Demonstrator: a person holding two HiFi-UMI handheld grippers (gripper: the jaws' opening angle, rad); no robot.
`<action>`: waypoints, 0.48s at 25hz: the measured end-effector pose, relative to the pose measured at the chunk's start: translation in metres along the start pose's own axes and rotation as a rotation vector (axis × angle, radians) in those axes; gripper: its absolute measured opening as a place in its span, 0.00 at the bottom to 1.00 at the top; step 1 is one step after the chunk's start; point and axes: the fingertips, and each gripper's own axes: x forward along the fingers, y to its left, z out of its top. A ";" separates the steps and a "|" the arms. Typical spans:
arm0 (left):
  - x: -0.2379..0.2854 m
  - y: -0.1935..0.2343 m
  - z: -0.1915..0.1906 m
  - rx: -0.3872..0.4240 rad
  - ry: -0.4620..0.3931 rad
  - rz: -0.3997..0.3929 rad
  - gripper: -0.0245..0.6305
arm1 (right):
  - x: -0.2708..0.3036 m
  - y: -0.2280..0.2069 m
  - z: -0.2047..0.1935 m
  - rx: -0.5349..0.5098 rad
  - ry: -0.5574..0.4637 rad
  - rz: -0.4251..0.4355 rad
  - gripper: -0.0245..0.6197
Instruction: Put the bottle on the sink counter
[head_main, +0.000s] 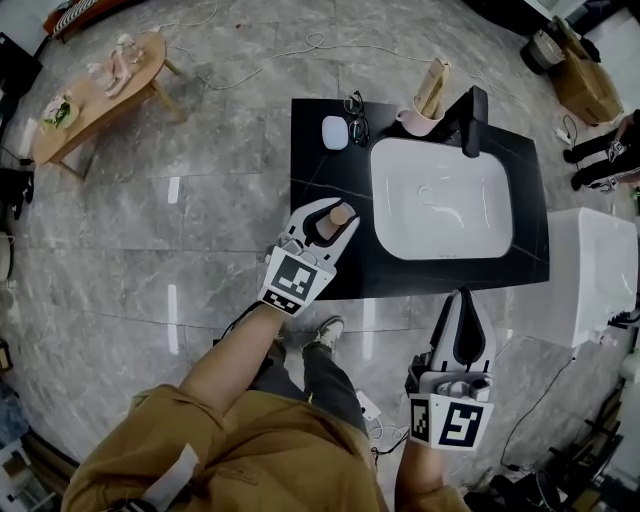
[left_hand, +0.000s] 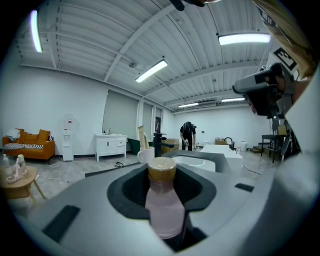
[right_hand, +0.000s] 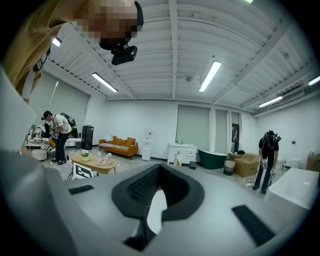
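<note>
While the person stands at the front edge of the black sink counter (head_main: 318, 172), the left gripper (head_main: 333, 212) reaches out over the counter's near left part, just left of the white basin (head_main: 440, 200). Its jaws are spread partway and clamped on the bottle (left_hand: 163, 210), one pad on each side of the pale pink body. The bottle stands upright between them, its tan cap rising clear above the pads. From where I stand it sits low over the dark surface, close to the front edge, but I cannot tell whether its base touches the counter.

The right gripper (head_main: 462, 298) hangs off to the right, in front of the counter's near edge and over the grey floor. Its jaw tips are drawn together and nothing is caught between them.

At the back of the counter a mug (head_main: 420, 118) with a few things stuck in it stands beside the black faucet (head_main: 472, 120). A small white object (head_main: 334, 132) and a pair of glasses (head_main: 358, 118) lie near the back left corner, well apart from the bottle.
</note>
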 end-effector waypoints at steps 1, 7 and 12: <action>0.001 0.001 -0.003 -0.001 0.003 0.001 0.23 | 0.000 0.000 -0.001 0.000 0.002 -0.001 0.04; 0.010 0.000 -0.013 -0.001 0.024 -0.003 0.23 | -0.001 -0.003 -0.007 0.005 0.016 -0.009 0.04; 0.014 -0.004 -0.020 -0.009 0.032 -0.013 0.23 | 0.001 -0.005 -0.010 0.010 0.018 -0.014 0.04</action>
